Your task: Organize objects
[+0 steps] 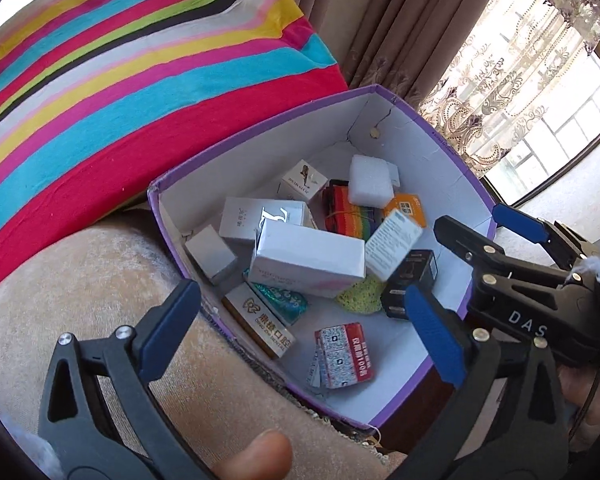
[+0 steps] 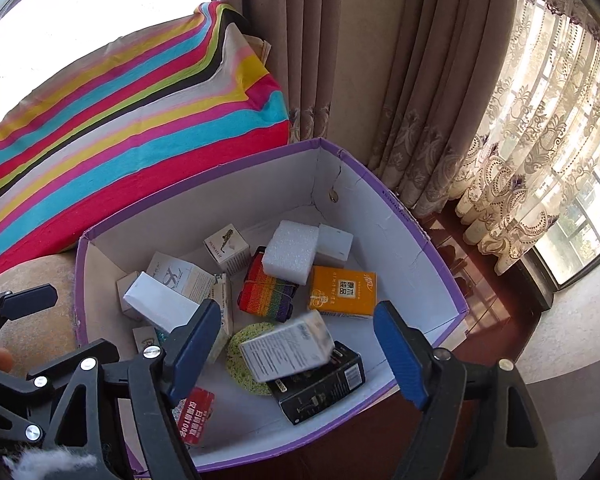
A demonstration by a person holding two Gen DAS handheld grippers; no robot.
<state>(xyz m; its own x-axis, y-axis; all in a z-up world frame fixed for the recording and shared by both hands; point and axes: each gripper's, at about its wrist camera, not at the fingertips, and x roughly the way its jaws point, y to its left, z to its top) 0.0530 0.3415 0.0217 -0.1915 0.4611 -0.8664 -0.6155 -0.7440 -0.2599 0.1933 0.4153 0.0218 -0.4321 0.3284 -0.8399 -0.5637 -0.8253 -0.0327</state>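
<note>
A purple-edged white box (image 1: 188, 200) (image 2: 420, 256) holds several small cartons. Among them are a long white carton (image 1: 308, 260), a rainbow knit piece (image 2: 266, 296), a white foam block (image 2: 290, 252), an orange carton (image 2: 342, 296), a black carton (image 2: 320, 388) and a red packet (image 1: 344, 356). My left gripper (image 1: 300, 328) is open over the box's near-left corner with nothing between its pads. My right gripper (image 2: 298, 344) (image 1: 468, 216) is open above the box's right part. A white printed carton (image 2: 288, 350) (image 1: 394, 246) lies tilted and blurred below it, apart from both pads, on the black carton.
A striped blanket (image 1: 120, 80) lies behind the box on a beige velvet cushion (image 1: 80, 280). Brown curtains (image 2: 340, 60) and lace curtains (image 2: 520, 160) hang at the back right, above dark wood (image 2: 480, 300). A thumb (image 1: 256, 456) shows at the lower edge.
</note>
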